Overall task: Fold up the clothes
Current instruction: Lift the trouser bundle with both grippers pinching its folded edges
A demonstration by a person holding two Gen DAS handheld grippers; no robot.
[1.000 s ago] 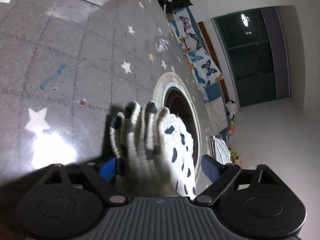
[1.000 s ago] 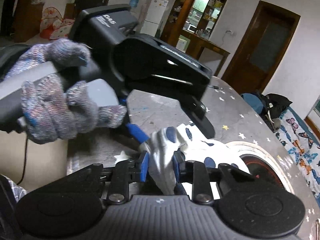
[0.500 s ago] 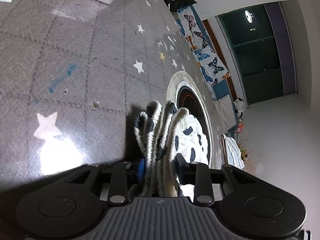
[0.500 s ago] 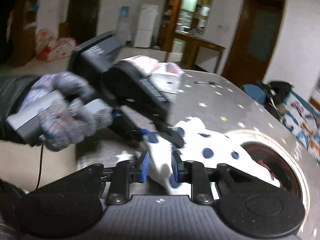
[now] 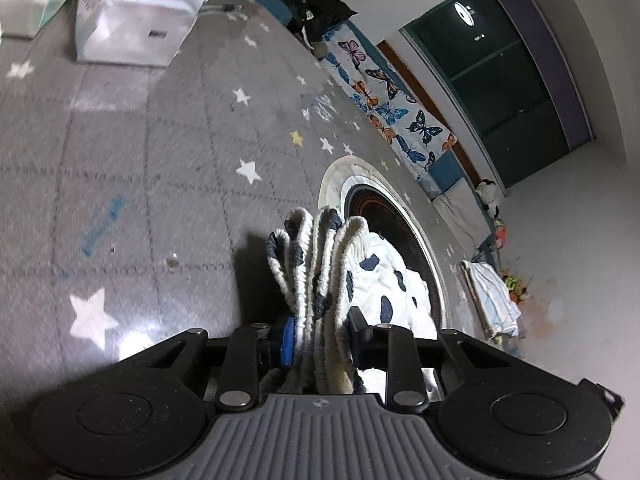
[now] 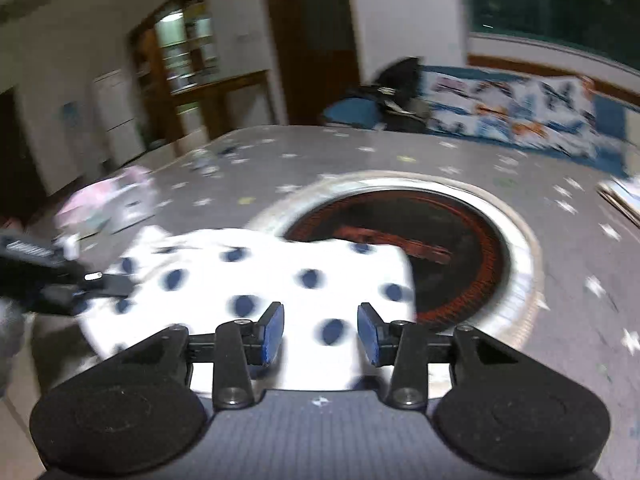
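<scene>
A white garment with dark blue dots [image 6: 280, 268] lies on the grey star-patterned table [image 5: 120, 160], partly over a round opening. In the left wrist view its bunched elastic edge [image 5: 316, 256] stands up between the pads of my left gripper [image 5: 322, 332], whose jaws are closing and pressing on it. My right gripper [image 6: 321, 332] hovers over the garment's near part. Its jaws are opening, the blue pads [image 6: 274, 332] stand apart, and cloth shows below the gap without being pinched. The left gripper [image 6: 40, 276] appears at the left edge of the blurred right wrist view.
A round metal-rimmed opening with a dark reddish inside [image 6: 440, 248] sits in the table beside the garment. A tissue box [image 5: 132, 20] stands at the far side. Beyond the table is a sofa with a butterfly cover [image 5: 384, 92] and a dark bag [image 6: 392, 96].
My left gripper has shut on the bunched elastic edge. My right gripper has let go of the cloth, rolled and swung right, away from the left gripper; the garment now lies spread out.
</scene>
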